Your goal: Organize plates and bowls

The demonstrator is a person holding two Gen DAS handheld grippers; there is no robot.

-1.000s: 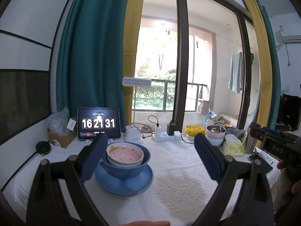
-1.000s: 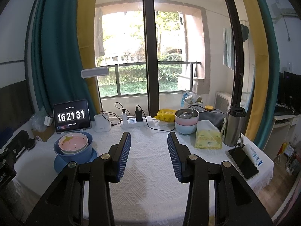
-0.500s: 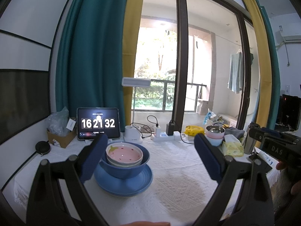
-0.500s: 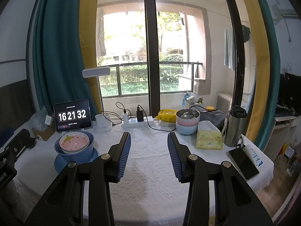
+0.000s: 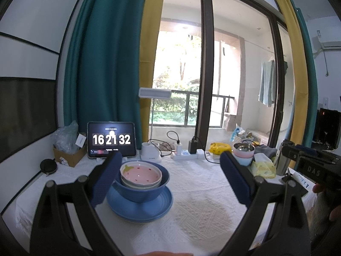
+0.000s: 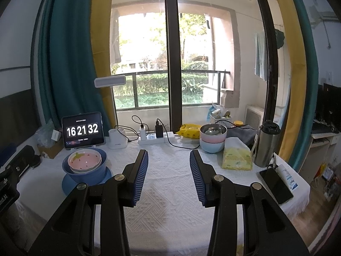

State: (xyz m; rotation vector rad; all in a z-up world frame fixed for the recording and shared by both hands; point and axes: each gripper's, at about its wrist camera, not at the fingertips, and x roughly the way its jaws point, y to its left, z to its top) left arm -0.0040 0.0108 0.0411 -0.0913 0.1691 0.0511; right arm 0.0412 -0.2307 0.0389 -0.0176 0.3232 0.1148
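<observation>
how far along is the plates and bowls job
Done: a pink bowl sits nested in a blue bowl on a blue plate, at the table's left. In hand: nothing; the left tool and right tool are both open and empty. Possibly left: the stacked bowls near the tissue pack.

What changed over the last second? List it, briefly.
Nothing was taken hold of or let go. The left gripper crept slightly toward the bowl stack, which looks a touch larger in its view; the clock ticked from 31 to 32. The right gripper stayed open and empty above the cloth; the bowls, the plate and the far bowls have not moved.
</observation>
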